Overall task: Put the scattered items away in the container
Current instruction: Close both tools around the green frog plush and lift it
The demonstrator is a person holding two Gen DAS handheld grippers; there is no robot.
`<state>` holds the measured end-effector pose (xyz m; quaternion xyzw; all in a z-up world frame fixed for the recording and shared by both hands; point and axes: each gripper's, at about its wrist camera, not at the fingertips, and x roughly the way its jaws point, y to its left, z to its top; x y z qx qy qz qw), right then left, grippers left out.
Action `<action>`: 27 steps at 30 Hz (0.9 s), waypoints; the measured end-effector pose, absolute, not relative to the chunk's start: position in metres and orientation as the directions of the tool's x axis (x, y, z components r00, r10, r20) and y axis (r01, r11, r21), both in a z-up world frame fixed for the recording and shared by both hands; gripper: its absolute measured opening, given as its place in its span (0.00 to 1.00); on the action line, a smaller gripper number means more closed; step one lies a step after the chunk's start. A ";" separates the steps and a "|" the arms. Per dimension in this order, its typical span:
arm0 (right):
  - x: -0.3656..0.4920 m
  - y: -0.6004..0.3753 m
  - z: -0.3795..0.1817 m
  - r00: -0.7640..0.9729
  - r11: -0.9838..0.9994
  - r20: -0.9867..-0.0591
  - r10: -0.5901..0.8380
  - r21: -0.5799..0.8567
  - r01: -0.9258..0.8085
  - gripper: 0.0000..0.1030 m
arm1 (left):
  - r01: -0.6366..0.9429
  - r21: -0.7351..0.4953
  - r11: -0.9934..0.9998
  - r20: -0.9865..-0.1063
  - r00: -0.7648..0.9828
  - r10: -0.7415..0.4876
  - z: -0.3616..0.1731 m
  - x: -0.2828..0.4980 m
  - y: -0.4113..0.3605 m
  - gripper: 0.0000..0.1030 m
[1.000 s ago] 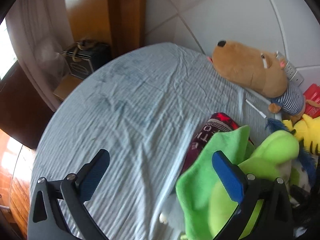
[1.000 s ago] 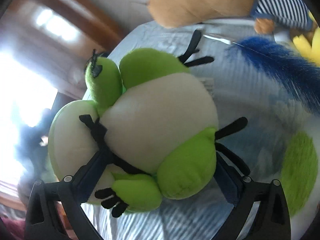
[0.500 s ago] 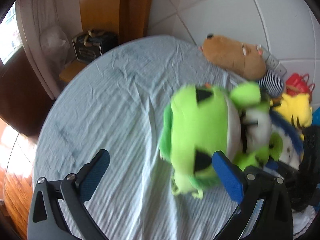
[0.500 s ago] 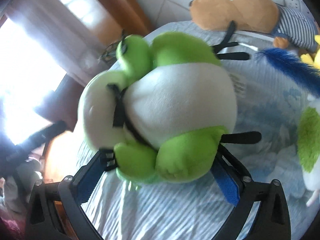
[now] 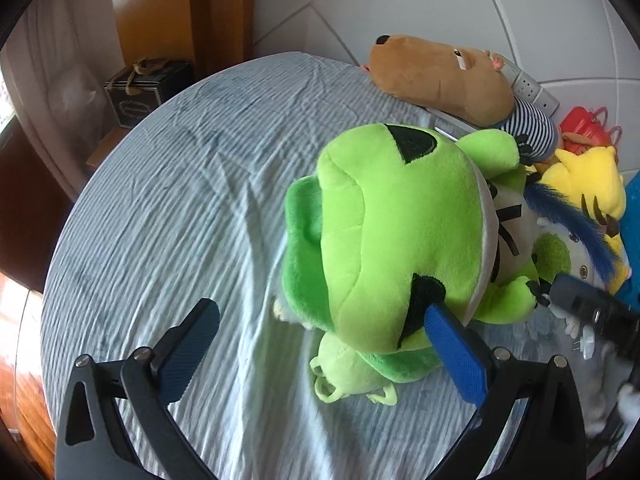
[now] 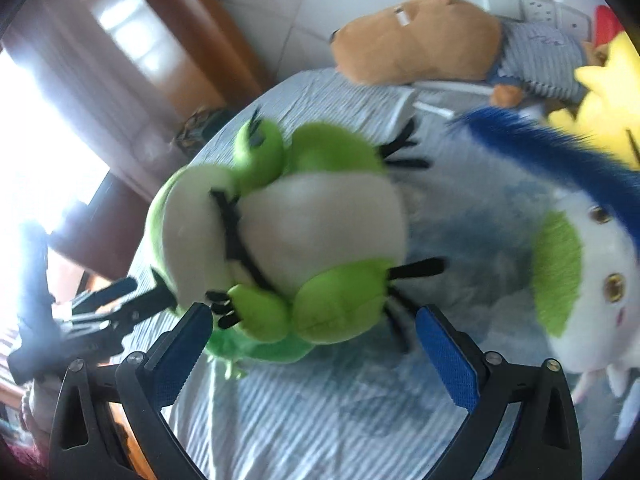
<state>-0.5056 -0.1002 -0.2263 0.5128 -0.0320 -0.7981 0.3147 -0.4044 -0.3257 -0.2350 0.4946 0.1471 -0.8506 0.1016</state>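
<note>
A big green plush (image 5: 400,240) with a white belly (image 6: 304,232) is over the striped blue sheet (image 5: 180,208), just past both sets of fingertips. My right gripper (image 6: 314,354) is open; the plush is beyond its blue pads and looks blurred. My left gripper (image 5: 324,344) is open too, its right pad (image 5: 456,354) against the plush's lower side. The right gripper (image 5: 592,312) also shows at the right edge of the left wrist view. No container is clearly in view.
Along the wall lie a brown plush in a striped shirt (image 5: 440,80), a yellow plush (image 5: 588,184) and a white plush with blue hair (image 6: 592,280). A red bag (image 5: 580,128), a white power strip (image 5: 532,88) and a black box (image 5: 148,88) stand around the sheet.
The right gripper carried the green plush out over the sheet between its fingers. The plush is now out of its jaws. The left gripper stayed open, barely moving.
</note>
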 end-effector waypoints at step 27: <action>-0.577 -0.133 -0.269 -0.182 -0.733 -0.784 -0.594 0.434 0.524 1.00 | 0.180 -0.207 -0.962 -0.858 -0.506 0.089 -0.260 -0.445 -0.296 1.00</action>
